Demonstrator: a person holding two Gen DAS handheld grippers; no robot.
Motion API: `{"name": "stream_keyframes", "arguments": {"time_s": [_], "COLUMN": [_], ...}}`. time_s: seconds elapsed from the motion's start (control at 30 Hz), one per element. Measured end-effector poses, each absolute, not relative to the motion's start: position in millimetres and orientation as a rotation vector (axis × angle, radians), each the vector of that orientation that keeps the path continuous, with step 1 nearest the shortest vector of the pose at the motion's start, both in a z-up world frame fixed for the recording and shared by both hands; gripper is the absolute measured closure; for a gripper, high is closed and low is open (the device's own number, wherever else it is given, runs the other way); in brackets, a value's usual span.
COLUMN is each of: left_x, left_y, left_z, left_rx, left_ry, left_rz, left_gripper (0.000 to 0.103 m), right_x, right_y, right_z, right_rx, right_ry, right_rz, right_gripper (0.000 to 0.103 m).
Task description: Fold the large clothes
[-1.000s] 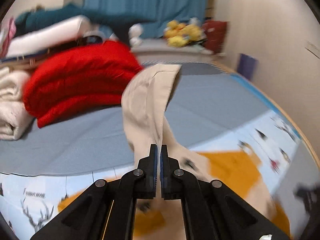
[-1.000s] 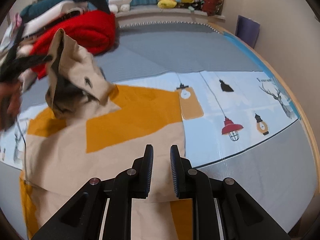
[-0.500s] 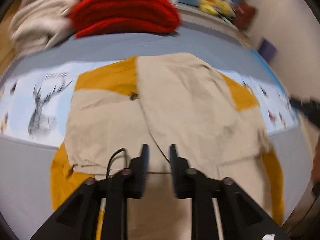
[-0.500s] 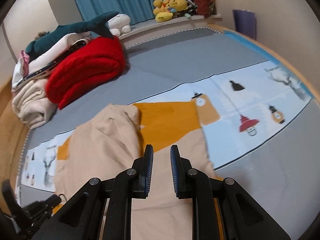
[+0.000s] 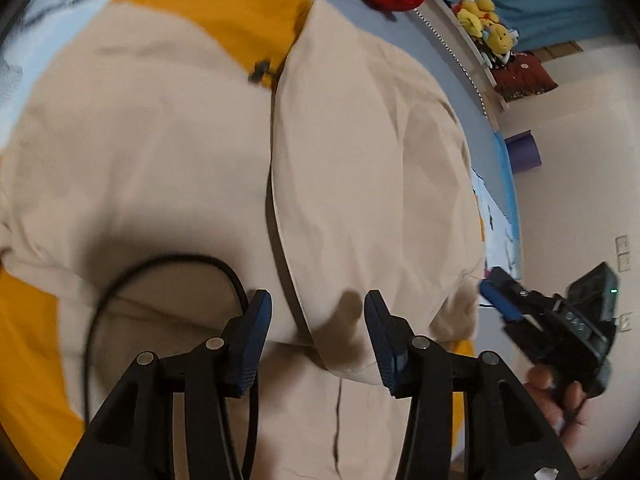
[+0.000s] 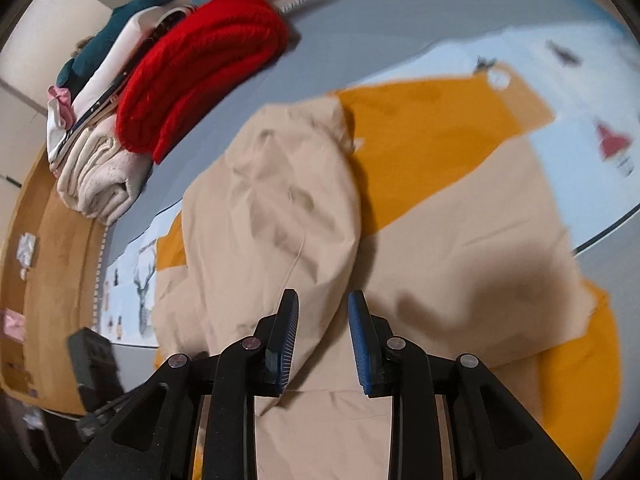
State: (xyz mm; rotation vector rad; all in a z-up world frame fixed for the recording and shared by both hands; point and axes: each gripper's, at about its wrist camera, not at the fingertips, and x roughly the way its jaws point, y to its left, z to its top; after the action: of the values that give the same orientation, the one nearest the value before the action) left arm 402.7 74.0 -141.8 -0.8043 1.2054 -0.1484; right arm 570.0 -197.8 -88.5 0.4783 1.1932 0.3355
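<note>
A large beige and mustard-yellow garment lies spread on the bed, and also shows in the right wrist view. A beige part is folded over its middle, seen also in the right wrist view. My left gripper is open and empty, low over the folded part's near edge. My right gripper is open and empty, just above the fold's lower end. The right gripper also shows at the right of the left wrist view. A black drawcord loops over the garment.
A rolled red blanket and cream folded bedding are stacked at the bed's far left. Plush toys sit on a ledge by a blue curtain. A printed light-blue sheet lies under the garment. A wall is on the right.
The left gripper let go of the beige part, which now lies folded over the garment. Both grippers came down close to the cloth and their jaws stand wider apart.
</note>
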Motion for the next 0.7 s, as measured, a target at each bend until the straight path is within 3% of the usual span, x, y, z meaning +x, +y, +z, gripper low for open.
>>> {"name": "stream_keyframes", "arguments": {"time_s": [0.07, 0.13, 0.33, 0.53, 0.6, 0.63, 0.7], "left_x": [402, 403, 406, 406, 408, 409, 412], "left_y": [74, 75, 83, 86, 86, 87, 86], "left_z": [-144, -142, -109, -115, -115, -116, -124], "left_rx": [-0.819, -0.831, -0.759, -0.689, -0.648, -0.625, -0.628], "left_ry": [1.212, 1.21, 1.118, 1.181, 1.186, 1.193, 1.221], "left_rz": [-0.152, -0.154, -0.151, -0.103, -0.083, -0.074, -0.077], "left_gripper": [0.068, 0.095, 0.1, 0.101, 0.101, 0.101, 0.101], "right_x": [573, 577, 587, 594, 595, 594, 592], "right_y": [-197, -196, -198, -191, -189, -190, -189], "right_z": [-100, -107, -119, -125, -126, -125, -125], "right_rx": [0.517, 0.54, 0.626, 0.65, 0.648, 0.643, 0.636], "right_ry": [1.216, 1.226, 1.228, 1.236, 1.223, 1.214, 1.21], "right_rz": [0.34, 0.342, 0.346, 0.358, 0.36, 0.36, 0.348], "right_gripper": [0.075, 0.075, 0.075, 0.076, 0.081, 0.098, 0.101]}}
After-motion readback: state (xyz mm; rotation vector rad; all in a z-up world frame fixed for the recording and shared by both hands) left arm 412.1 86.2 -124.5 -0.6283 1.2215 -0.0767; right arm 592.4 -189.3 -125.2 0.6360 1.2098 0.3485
